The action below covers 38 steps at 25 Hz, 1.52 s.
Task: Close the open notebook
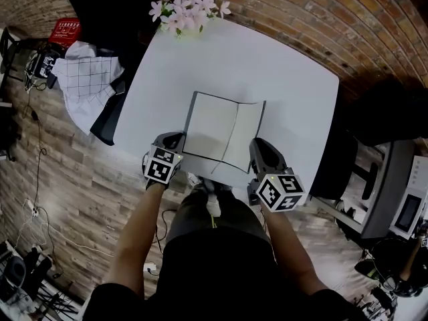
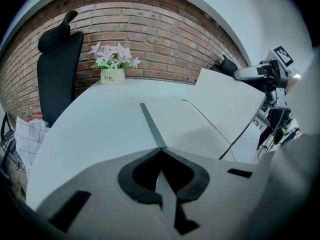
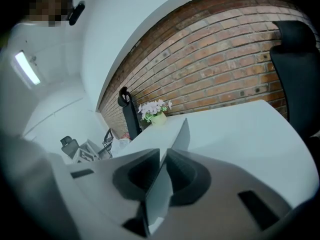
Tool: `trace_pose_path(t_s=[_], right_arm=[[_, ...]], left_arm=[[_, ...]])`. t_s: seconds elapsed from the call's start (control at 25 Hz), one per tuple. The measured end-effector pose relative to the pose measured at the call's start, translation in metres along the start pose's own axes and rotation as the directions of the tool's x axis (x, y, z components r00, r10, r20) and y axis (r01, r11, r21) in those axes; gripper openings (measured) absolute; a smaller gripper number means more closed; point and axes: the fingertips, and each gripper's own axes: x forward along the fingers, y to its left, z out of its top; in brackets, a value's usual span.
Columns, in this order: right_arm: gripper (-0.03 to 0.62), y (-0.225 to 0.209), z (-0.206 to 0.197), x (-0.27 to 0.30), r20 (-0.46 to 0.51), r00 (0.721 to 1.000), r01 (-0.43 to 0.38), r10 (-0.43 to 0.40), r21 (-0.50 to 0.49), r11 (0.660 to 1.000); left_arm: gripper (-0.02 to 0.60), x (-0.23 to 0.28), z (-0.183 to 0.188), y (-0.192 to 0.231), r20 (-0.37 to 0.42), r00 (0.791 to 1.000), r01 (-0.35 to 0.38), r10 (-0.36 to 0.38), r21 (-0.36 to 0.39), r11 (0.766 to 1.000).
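The open notebook [image 1: 224,131] lies on the white table [image 1: 281,65] near its front edge, white pages up. My left gripper [image 1: 179,139] is at the near left corner. In the left gripper view its jaws [image 2: 161,150] are shut on the thin grey edge of the left cover [image 2: 151,126]. My right gripper [image 1: 256,146] is shut on the right cover. In the right gripper view that thin cover [image 3: 181,134] stands on edge between the jaws [image 3: 163,151]. From the left gripper view the right half [image 2: 227,106] is raised off the table at a slant.
A pot of pink flowers [image 1: 187,9] stands at the table's far edge. A black chair [image 2: 60,69] is behind the table's left side, with a checked cloth [image 1: 83,79] beside it. Another dark chair [image 1: 394,119] and equipment stand to the right.
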Motion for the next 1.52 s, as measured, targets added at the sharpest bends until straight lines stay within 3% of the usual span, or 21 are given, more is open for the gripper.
trace_pose_path(t_s=[0.44, 0.8, 1.04, 1.2, 1.52], right_arm=[[0.06, 0.048, 0.01, 0.024, 0.007, 0.996, -0.092, 0.093, -0.072, 0.993], [0.06, 0.08, 0.004, 0.047, -0.037, 0.985, -0.169, 0.166, -0.114, 0.979], [0.06, 0.106, -0.007, 0.07, -0.096, 0.964, -0.257, 0.248, -0.104, 0.961], [0.177, 0.127, -0.016, 0.08, -0.153, 0.925, -0.366, 0.349, -0.1, 0.925], [0.181, 0.113, -0.012, 0.08, -0.159, 0.938, -0.332, 0.308, -0.154, 0.931]], left_arm=[[0.023, -0.015, -0.009, -0.013, 0.041, 0.998, 0.059, -0.057, -0.036, 0.998], [0.023, -0.034, -0.011, -0.008, 0.098, 0.994, 0.049, -0.04, -0.094, 0.994], [0.023, -0.041, -0.014, -0.007, 0.113, 0.993, 0.042, -0.029, -0.113, 0.993], [0.023, -0.043, -0.017, -0.006, 0.105, 0.994, 0.033, -0.023, -0.096, 0.995], [0.023, -0.047, -0.013, -0.002, 0.115, 0.993, 0.013, -0.001, -0.1, 0.995]])
